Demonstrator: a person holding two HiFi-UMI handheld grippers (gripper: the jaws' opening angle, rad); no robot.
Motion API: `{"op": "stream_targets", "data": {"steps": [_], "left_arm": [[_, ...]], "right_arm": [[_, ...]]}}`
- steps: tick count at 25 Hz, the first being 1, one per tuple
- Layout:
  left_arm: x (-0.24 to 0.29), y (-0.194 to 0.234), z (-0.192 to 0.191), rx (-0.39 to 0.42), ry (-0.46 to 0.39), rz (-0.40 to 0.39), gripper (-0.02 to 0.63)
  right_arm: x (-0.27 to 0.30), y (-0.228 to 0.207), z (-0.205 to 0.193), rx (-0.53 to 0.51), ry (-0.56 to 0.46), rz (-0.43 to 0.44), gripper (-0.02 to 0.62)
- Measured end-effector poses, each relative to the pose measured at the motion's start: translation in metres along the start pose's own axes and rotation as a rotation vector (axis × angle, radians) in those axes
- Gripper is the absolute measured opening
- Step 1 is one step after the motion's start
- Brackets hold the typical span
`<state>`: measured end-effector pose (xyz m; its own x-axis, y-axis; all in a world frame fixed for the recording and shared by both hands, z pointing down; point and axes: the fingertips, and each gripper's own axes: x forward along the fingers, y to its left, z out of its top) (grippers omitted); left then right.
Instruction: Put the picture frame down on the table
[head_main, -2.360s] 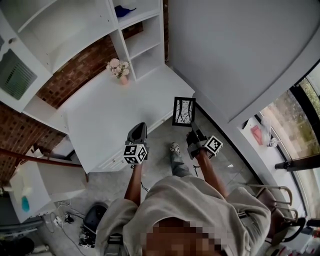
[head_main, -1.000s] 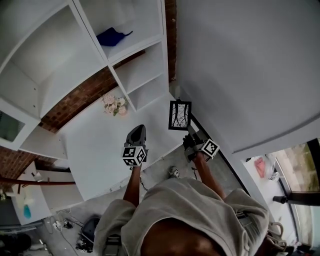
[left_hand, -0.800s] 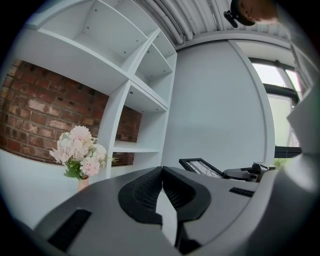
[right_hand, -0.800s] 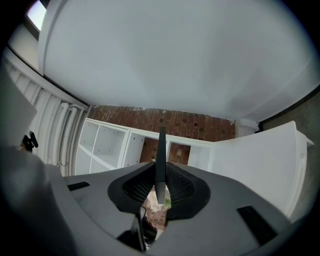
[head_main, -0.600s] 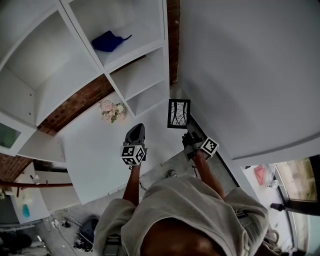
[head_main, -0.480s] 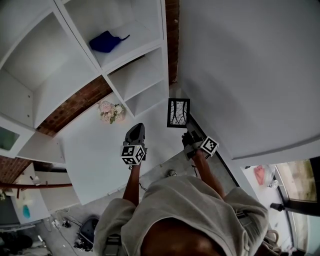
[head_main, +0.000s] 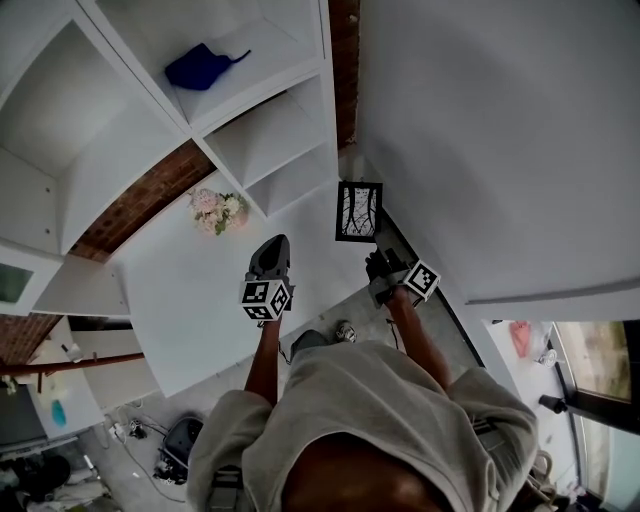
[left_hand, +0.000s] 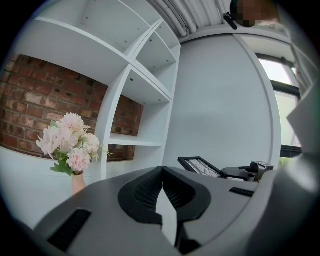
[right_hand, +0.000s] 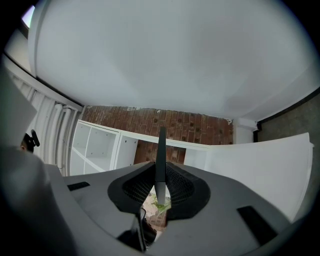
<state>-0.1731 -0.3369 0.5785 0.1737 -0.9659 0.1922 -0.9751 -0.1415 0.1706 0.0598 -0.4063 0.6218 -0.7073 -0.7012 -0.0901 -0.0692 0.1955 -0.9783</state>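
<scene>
I am gripping the picture frame by its near short edge in my right gripper, the jaws clamping on that thin edge. The frame is projecting straight ahead of the gripper, long axis running near to far and face turned upward. It is hanging over the far right corner of the table, near the shelf unit; I cannot tell whether it is touching. My left gripper, jaws pressed together on nothing, is hovering to the frame's left.

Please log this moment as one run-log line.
right gripper: shut on picture frame | frame: over table | left gripper: shut, empty
</scene>
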Motion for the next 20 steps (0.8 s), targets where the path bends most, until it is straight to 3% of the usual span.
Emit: {"op": "stream_targets", "data": {"steps": [12,20], "left_arm": [[-0.012,0.008,-0.012,-0.020,0.033,-0.005,0.017],[-0.011,0.028,-0.023,-0.040,0.055,-0.049,0.017]], "right_arm": [[-0.001,-0.012,-0.018,0.006,0.008,-0.035,0.086],[0.008,-0.019,-0.037,0.001,-0.016,-0.063,0.086]]}}
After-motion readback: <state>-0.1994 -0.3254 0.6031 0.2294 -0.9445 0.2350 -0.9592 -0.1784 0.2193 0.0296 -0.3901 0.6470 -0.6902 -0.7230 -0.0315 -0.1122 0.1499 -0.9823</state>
